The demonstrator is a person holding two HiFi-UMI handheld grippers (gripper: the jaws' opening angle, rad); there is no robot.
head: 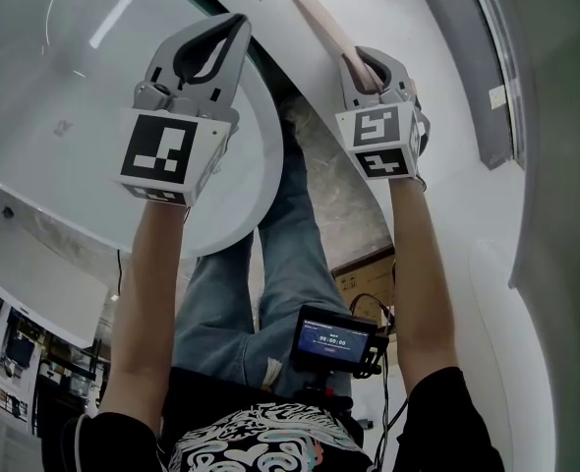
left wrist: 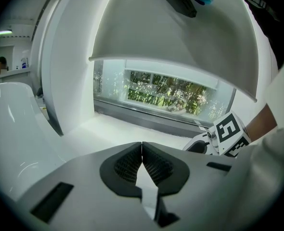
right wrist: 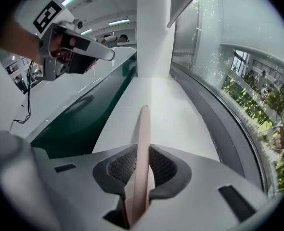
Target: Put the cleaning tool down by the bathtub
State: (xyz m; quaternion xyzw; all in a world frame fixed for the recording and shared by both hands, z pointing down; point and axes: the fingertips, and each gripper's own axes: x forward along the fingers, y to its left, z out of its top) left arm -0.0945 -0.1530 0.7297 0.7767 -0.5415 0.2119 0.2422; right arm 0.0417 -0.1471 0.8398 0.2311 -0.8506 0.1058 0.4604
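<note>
The right gripper [right wrist: 142, 170] pinches the slim, smooth, pale-pink cleaning tool [right wrist: 143, 129] between its ribbed grey pads over the white ledge [right wrist: 175, 114] beside the glossy bathtub [head: 64, 77], while the left gripper [left wrist: 142, 150] is closed on nothing.

Two hand-held tools in play: the left tool [head: 237, 23] and the right tool [head: 369, 64]. That makes two marker cubes as well, the left cube [head: 167, 150] and the right cube [head: 380, 138]. One pink cleaning tool [head: 318, 16], just the one. One bathtub [head: 254, 160]. One small screen [head: 331, 340] at the waist, and one cardboard box [head: 365, 285].
</note>
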